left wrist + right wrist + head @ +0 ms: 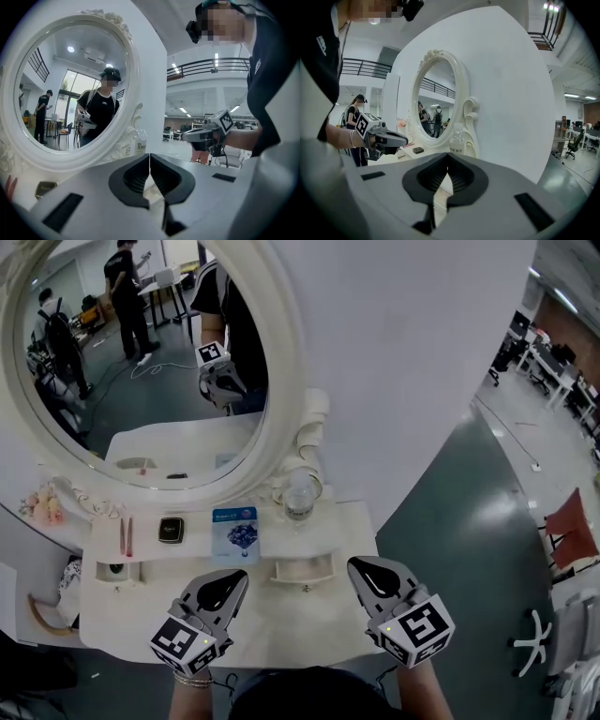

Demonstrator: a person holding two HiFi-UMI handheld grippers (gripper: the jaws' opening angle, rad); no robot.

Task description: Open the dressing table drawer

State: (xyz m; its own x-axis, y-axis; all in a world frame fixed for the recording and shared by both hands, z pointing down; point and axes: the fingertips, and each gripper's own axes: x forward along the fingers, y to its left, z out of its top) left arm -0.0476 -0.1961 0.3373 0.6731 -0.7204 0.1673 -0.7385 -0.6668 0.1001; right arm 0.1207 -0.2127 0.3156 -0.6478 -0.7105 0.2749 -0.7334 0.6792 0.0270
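Note:
The white dressing table (281, 629) has two small drawers under its raised shelf, a left drawer (117, 571) and a right drawer (303, 569), each with a small knob. My left gripper (236, 578) hovers over the tabletop between the two drawers. Its jaws are shut with nothing between them, as the left gripper view (149, 165) also shows. My right gripper (360, 566) hangs just right of the right drawer, apart from it. It is likewise shut and empty (448, 162). Each gripper view shows the other gripper held level in a hand.
On the shelf stand a clear water bottle (299, 498), a blue packet (234, 532), a small black box (171, 529) and pink sticks (126, 535). The oval mirror (281, 409) rises behind them. A red chair (572, 526) stands on the grey floor at the right.

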